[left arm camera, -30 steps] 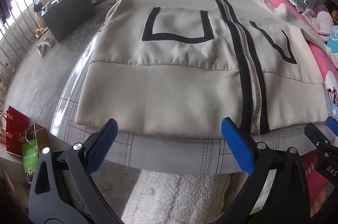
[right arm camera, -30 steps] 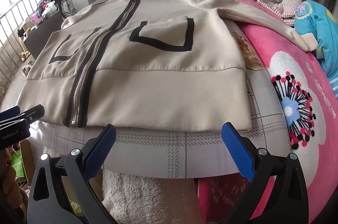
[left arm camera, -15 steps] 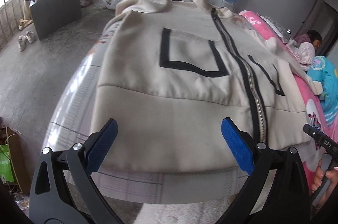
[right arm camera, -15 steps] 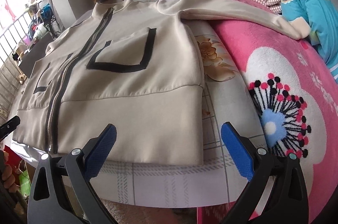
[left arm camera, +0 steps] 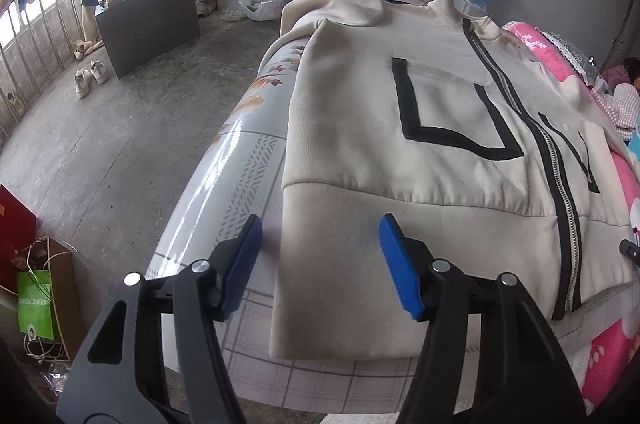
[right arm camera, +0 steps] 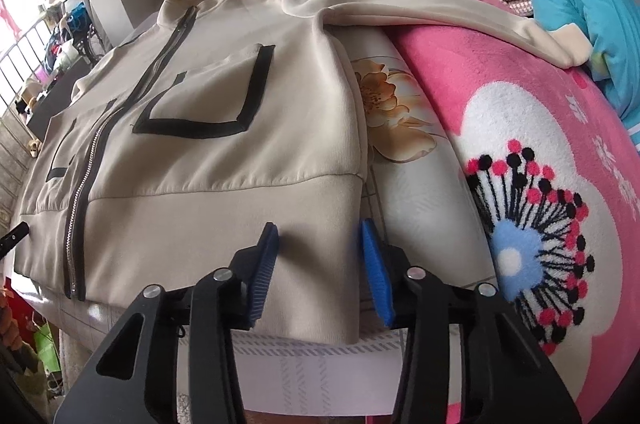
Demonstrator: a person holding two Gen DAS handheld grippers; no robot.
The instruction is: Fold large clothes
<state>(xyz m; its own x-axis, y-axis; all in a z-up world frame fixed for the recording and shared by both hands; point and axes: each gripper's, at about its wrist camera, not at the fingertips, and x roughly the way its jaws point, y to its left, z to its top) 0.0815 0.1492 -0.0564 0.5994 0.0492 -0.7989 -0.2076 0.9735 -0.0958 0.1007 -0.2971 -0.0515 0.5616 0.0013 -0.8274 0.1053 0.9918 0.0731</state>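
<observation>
Lying flat and face up on the grey patterned bed sheet [left arm camera: 240, 184], the large cream zip-front jacket with black pocket outlines and a black-edged metal zipper [left arm camera: 420, 128] shows no fold at all, so the task is judged to stand at its very beginning. Relative to the jacket, the left gripper with blue pads [left arm camera: 320, 260] sits at the lower left hem corner, its jaws apart and straddling the side edge, gripping nothing as yet. The right gripper with blue pads [right arm camera: 320, 264] sits at the lower right hem corner, its jaws likewise apart with the hem band between them, not clamped. The jacket [right arm camera: 208, 152] is zipped closed, its collar at the far end. One cream sleeve [right arm camera: 460, 24] stretches outward from the right shoulder across the pink fleece blanket with a flower print [right arm camera: 540, 184] beside the jacket; the other sleeve lies bunched near the left shoulder. Remaining work, as judged: grasping both hem corners, bringing the sleeves inward, and folding the body over into a compact stack.
</observation>
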